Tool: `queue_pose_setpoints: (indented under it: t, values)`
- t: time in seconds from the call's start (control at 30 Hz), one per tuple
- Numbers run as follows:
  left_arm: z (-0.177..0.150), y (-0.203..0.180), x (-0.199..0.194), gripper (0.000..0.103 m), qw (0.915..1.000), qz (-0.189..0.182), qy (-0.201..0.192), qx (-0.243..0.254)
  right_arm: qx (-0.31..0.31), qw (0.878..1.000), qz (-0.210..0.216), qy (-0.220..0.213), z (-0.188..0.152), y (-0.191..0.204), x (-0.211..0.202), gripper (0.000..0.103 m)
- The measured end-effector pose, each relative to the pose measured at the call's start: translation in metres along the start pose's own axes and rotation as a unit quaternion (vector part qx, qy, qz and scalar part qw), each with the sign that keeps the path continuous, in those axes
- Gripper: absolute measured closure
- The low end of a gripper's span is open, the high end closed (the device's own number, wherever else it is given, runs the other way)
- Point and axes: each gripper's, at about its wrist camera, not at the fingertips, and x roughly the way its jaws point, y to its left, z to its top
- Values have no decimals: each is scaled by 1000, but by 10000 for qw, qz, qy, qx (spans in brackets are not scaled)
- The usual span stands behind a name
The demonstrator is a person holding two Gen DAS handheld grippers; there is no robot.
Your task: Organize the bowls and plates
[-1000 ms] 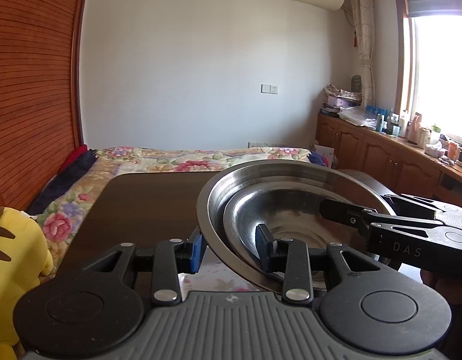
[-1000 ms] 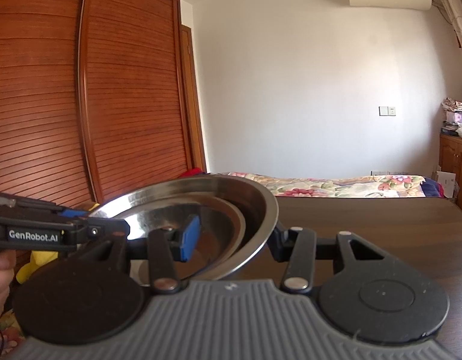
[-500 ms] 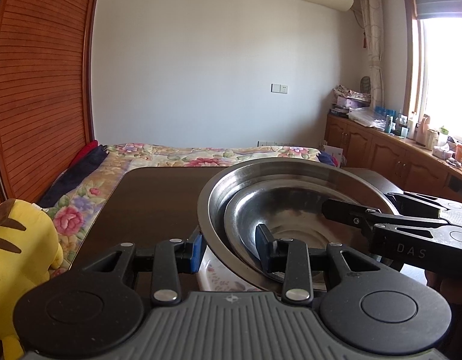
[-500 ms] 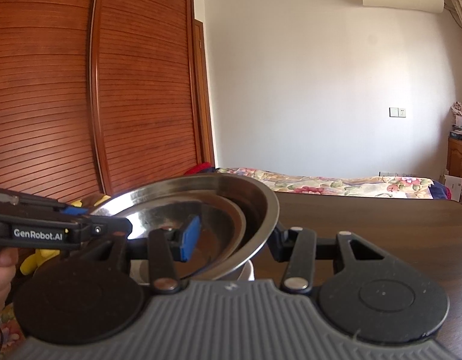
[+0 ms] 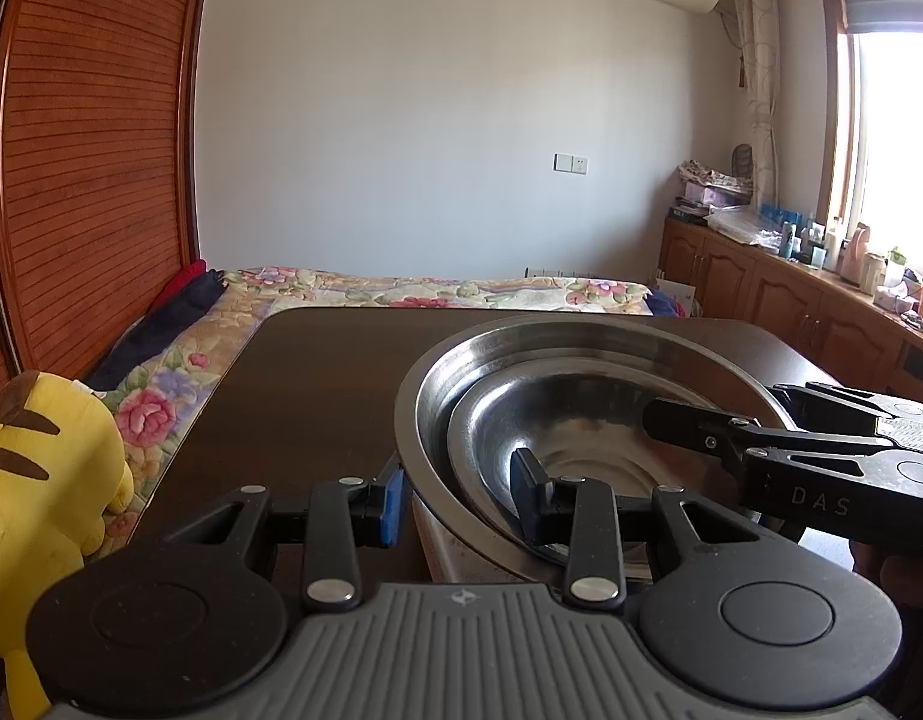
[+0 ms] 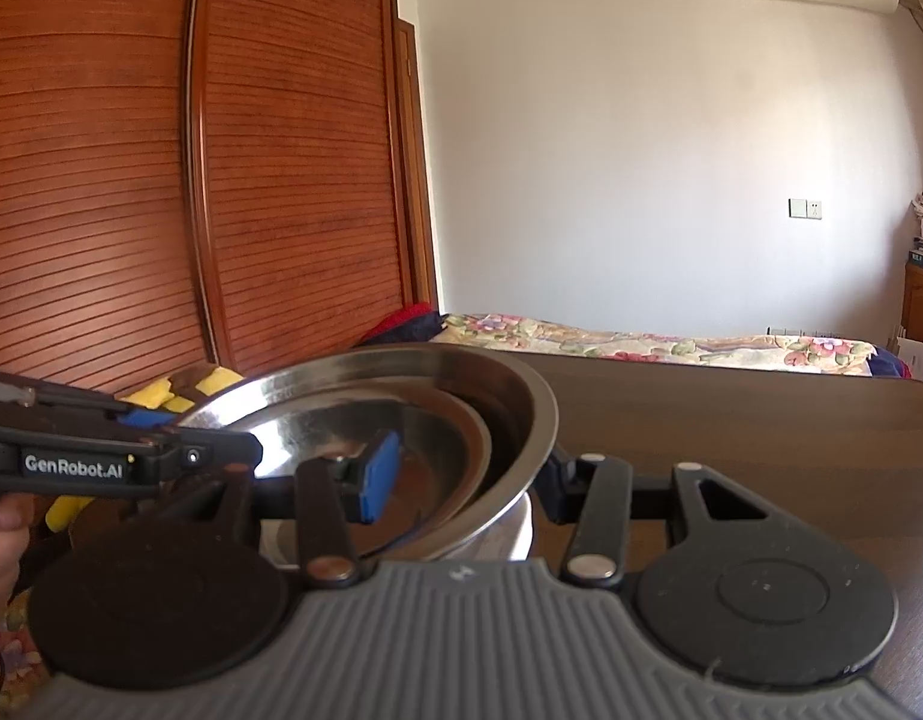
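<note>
Bowls first: a large steel bowl (image 5: 587,354) with a smaller steel bowl (image 5: 581,426) nested inside it sits tilted above a white dish (image 5: 455,546), over the dark table (image 5: 317,372). Both rims span the gap of each tool. The left gripper (image 5: 461,498) straddles the near-left rim, one blue pad outside the wall and one black pad inside, and looks clamped on both bowls together. The right gripper (image 6: 461,480) straddles the opposite rim the same way, blue pad inside, black finger outside. Neither arm is nearer; they hold from opposing sides. My judgement: the stack must go straight down onto the white dish, directly beneath, and both sides should lower evenly so the tilt flattens.
</note>
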Motion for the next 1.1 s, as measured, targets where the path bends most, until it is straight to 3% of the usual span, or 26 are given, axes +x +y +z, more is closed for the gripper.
queue_pose_setpoints:
  t: [0.47,0.73,0.8,0.87,0.93,1.1]
  values:
    - [-12,-3,5,65,9999,90,99,58,73,9998,39,179,-12,3,7,53]
    - [-14,-4,8,64,9998,98,104,124,135,9997,113,163,-13,4,6,47]
    - [-14,-2,8,58,9998,105,93,133,118,9997,122,183,-13,5,6,44]
    - [-14,-3,8,45,9998,148,61,124,73,9998,82,171,-11,7,5,32]
    - [-14,-2,8,41,9998,178,40,127,26,9999,63,148,-9,9,3,24]
    - [-13,-3,7,23,9996,257,17,119,-64,9998,-56,157,-6,11,-3,19]
